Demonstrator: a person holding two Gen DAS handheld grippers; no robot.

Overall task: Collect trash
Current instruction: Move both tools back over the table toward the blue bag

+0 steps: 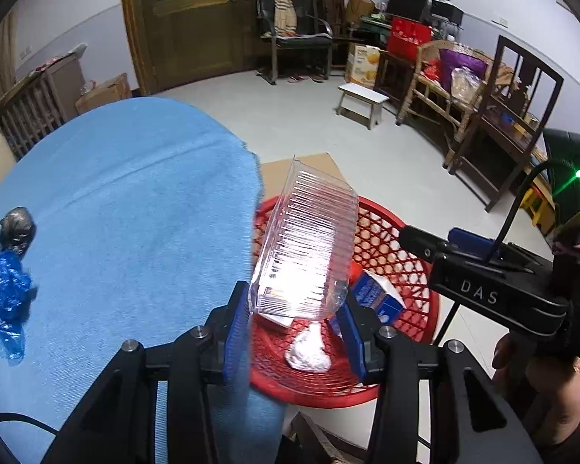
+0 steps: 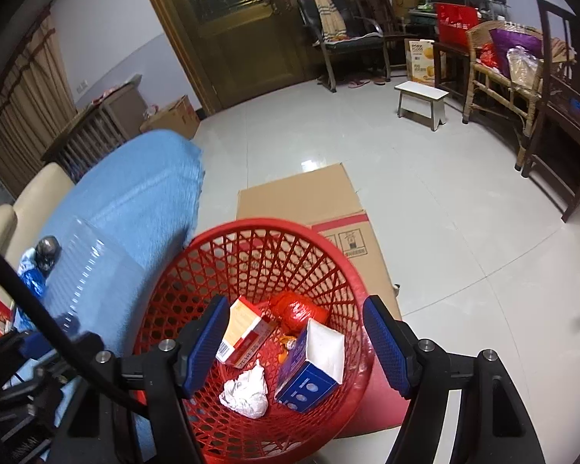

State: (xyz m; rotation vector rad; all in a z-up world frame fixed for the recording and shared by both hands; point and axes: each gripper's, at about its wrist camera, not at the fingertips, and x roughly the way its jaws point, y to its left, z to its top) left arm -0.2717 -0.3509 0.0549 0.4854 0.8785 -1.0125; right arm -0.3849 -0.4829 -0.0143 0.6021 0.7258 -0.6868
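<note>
My left gripper (image 1: 295, 332) is shut on a clear ribbed plastic container (image 1: 309, 247) and holds it upright over the red mesh basket (image 1: 402, 247). The container also shows blurred at the left of the right wrist view (image 2: 92, 266). My right gripper (image 2: 295, 348) is open and empty above the red mesh basket (image 2: 251, 255), which holds a crumpled white tissue (image 2: 247, 390), a blue and white carton (image 2: 313, 367), a red and white box (image 2: 243, 332) and a red wrapper (image 2: 297, 309). A blue plastic wrapper (image 1: 5, 305) and a dark crumpled bag (image 1: 17, 228) lie on the blue cloth (image 1: 127, 212).
The basket stands on flattened cardboard (image 2: 309, 197) on the tiled floor beside the blue-covered table. A small white stool (image 1: 361, 102), chairs (image 1: 294, 34) and a cluttered wicker bench (image 1: 444, 85) stand farther back. The right gripper's body (image 1: 495, 294) is at the right of the left wrist view.
</note>
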